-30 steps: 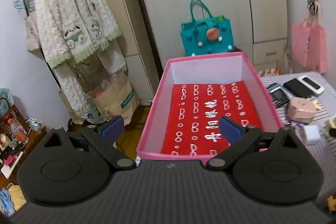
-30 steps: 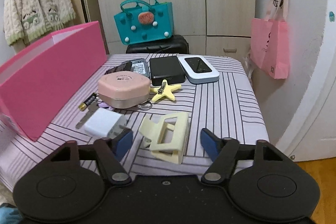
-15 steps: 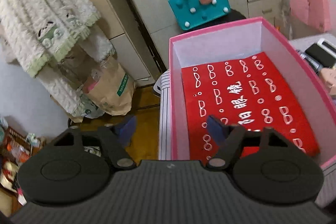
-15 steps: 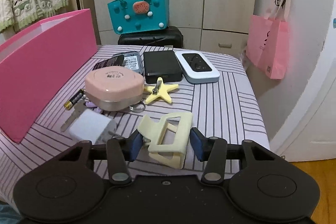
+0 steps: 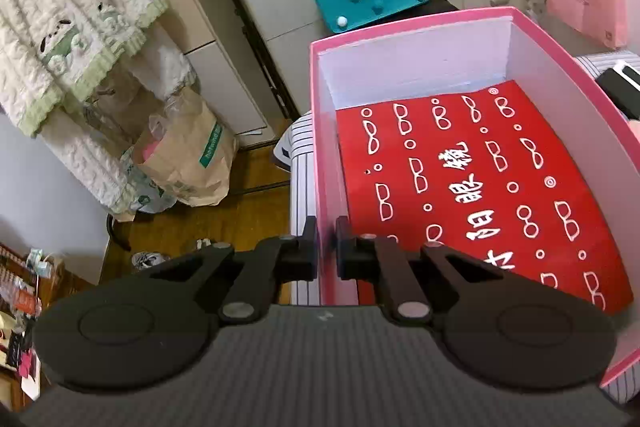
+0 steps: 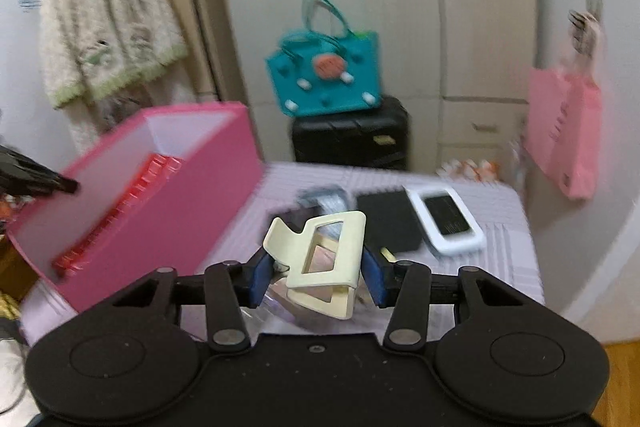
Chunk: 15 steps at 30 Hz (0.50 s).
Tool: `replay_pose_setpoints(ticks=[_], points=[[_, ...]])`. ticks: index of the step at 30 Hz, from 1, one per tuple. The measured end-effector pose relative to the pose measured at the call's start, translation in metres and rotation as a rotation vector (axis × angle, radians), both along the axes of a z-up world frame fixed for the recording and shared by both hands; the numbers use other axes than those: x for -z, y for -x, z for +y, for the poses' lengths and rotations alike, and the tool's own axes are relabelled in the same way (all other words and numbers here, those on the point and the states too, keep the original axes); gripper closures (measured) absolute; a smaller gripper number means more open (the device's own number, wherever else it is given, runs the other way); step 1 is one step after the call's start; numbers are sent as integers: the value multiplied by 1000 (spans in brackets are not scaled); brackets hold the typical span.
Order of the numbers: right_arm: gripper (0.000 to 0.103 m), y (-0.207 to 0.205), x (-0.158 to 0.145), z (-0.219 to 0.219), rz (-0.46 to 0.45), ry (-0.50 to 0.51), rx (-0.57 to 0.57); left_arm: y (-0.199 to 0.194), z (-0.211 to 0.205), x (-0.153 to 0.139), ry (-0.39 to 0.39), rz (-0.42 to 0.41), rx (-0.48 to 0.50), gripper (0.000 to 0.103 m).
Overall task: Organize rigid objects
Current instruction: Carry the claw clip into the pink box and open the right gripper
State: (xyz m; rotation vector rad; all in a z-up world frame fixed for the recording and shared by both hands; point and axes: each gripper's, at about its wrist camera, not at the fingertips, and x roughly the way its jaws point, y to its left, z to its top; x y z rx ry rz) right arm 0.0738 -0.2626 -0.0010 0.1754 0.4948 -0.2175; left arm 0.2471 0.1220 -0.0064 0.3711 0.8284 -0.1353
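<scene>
**Two grippers at a pink storage box**

Left gripper point(image 5: 326, 247) — jaws closed tight on the left wall of the pink box point(image 5: 320, 131), a red printed sheet point(image 5: 472, 187) lining its floor. Right gripper point(image 6: 316, 273) — pads clamping a cream hair claw point(image 6: 324, 247), lifted clear of the striped bed point(image 6: 504, 247); the box lies at ten o'clock.

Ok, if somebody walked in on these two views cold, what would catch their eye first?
Probably the pink box with its bright red patterned lining, filling the left wrist view; the left gripper is clamped on its near left wall. In the right wrist view, the right gripper holds a cream hair claw clip above the striped bed.
</scene>
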Motion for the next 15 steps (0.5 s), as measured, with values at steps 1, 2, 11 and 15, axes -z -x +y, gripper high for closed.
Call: replay_pose_setpoints(ticks=[1,2,11,15], points=[[50,-4,-6,5,-14,1,-21,1,-1,1,-3,-5,4,95],[50,-6,-11,9,-25,2,-40,1,-1,2,3,-7,1,95],[50,-49,-53,57,-62,-16,-259,8,1,5,-2,-21,31,96],[50,-77,-65,78,-1,-49,-355,20,-2,5,-14,-52,54,96]])
